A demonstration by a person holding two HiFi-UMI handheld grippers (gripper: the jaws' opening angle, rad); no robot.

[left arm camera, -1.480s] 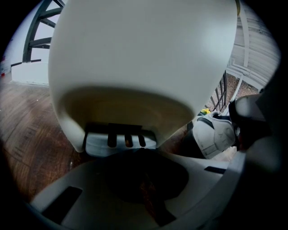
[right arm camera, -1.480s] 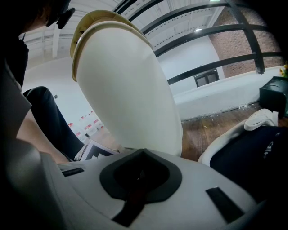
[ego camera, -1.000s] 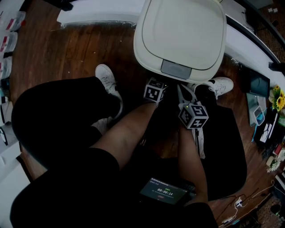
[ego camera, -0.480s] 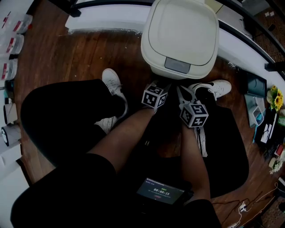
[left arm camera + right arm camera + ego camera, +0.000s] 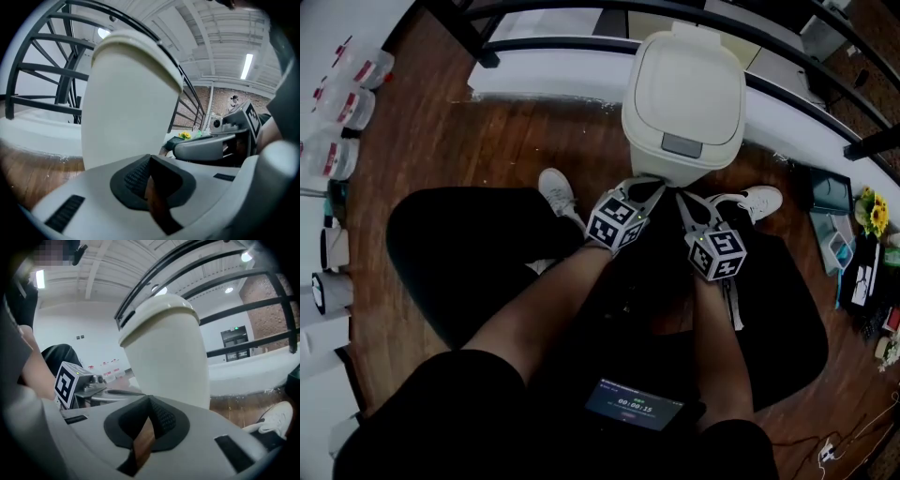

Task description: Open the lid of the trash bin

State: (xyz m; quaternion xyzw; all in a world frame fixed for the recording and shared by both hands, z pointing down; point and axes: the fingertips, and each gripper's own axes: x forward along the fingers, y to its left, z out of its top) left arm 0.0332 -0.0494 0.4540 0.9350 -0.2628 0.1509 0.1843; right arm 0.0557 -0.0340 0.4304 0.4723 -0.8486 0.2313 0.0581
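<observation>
1. On the wooden floor (image 5: 469, 141), in front of a white ledge (image 5: 553, 75) with a black railing (image 5: 534, 42) above it, stands the trash bin (image 5: 675, 161). It is cream-coloured and upright, with its back against the ledge.
2. The person crouches over the bin. Bare forearms (image 5: 553, 300) reach toward it, and one white shoe (image 5: 556, 192) sits to each side of the grippers.
3. The lid (image 5: 684, 89) is down and lies flush on the bin's rim. A grey push tab (image 5: 682, 144) is on its front edge, facing the person. Both gripper views show the lid closed along its whole seam (image 5: 140, 42) (image 5: 159, 310).
4. The left gripper (image 5: 645, 187) points at the lower front of the bin, below the tab. In the left gripper view its jaws are pressed together at the tips (image 5: 150, 157) with nothing between them. Only a sliver of floor shows lower down, and the bin wall (image 5: 131, 103) rises just beyond.
5. The right gripper (image 5: 686, 199) lies just beside the left one, angled in toward the same spot. Its jaws are also closed tip to tip (image 5: 150, 397) and hold nothing, with the bin (image 5: 168, 352) close ahead. Whether either gripper touches the bin cannot be told.
6. Each gripper carries a marker cube (image 5: 616, 222).
7. A small lit screen (image 5: 635, 405) sits near the person's chest.
</observation>
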